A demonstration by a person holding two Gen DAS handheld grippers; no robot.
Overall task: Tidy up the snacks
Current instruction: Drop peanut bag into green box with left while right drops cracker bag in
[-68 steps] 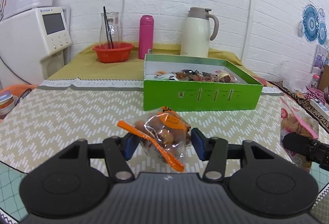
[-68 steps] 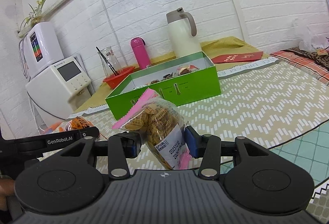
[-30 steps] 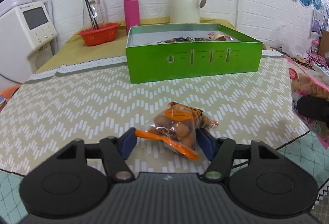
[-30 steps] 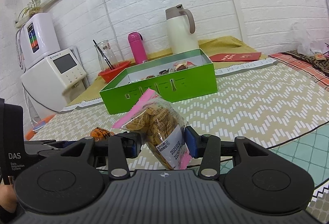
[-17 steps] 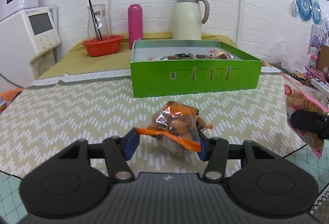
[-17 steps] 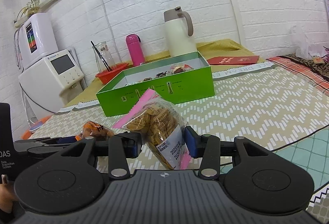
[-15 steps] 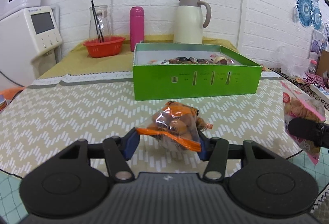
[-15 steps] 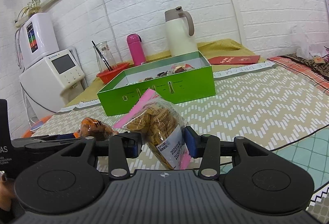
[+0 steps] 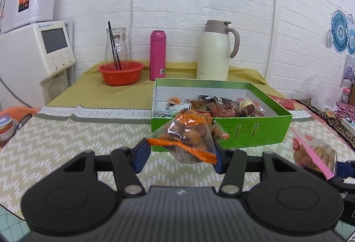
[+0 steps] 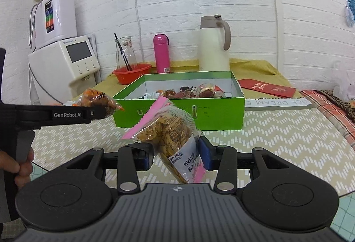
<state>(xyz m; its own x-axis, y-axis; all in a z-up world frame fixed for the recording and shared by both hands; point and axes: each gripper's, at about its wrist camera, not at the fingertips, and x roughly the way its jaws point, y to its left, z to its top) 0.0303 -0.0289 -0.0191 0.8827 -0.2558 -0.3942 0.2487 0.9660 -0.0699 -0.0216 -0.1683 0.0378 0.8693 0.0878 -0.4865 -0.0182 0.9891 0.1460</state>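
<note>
My left gripper (image 9: 180, 152) is shut on a clear snack bag with orange trim (image 9: 188, 134), held in the air in front of the green box (image 9: 255, 131). The same bag (image 10: 97, 100) shows at the left of the right wrist view. My right gripper (image 10: 176, 154) is shut on a clear bag of biscuits with a pink top (image 10: 170, 131), also above the table short of the box (image 10: 177, 113); it shows at the right of the left wrist view (image 9: 315, 153). The open box holds several wrapped snacks (image 9: 221, 105).
Behind the box stand a cream thermos jug (image 9: 214, 51), a pink bottle (image 9: 158, 55), a glass carafe (image 9: 115, 44) and a red basket (image 9: 121, 73). A white appliance (image 9: 33, 53) stands left. A red envelope (image 10: 267, 87) lies right of the box.
Both grippers have risen and moved toward the green box with their bags; I now look down into the box. The right gripper has turned to face the box head-on.
</note>
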